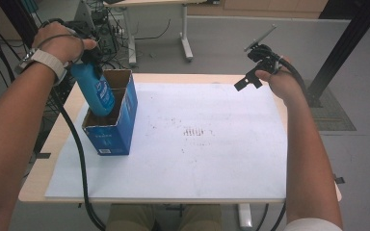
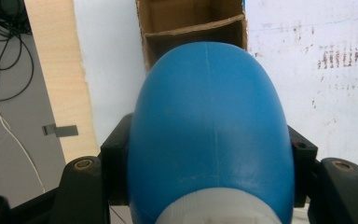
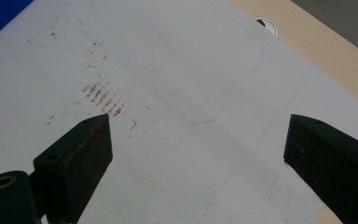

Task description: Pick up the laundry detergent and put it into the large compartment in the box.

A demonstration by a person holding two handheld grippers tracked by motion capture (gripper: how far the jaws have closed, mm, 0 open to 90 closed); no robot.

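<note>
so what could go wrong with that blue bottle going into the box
The blue bottle hangs tilted in the left gripper, its base just inside the near compartment of the blue cardboard box; it could catch on the cardboard divider or the rim. The box stands free on the white sheet, and the right gripper is open and away from it, so a push might tip or slide the box.

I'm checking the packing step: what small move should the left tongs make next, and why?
Probably lower the blue bottle straight down. The left tongs grip it near its top, and its base already sits inside the near compartment of the open blue box, tilted and not fully seated.
</note>
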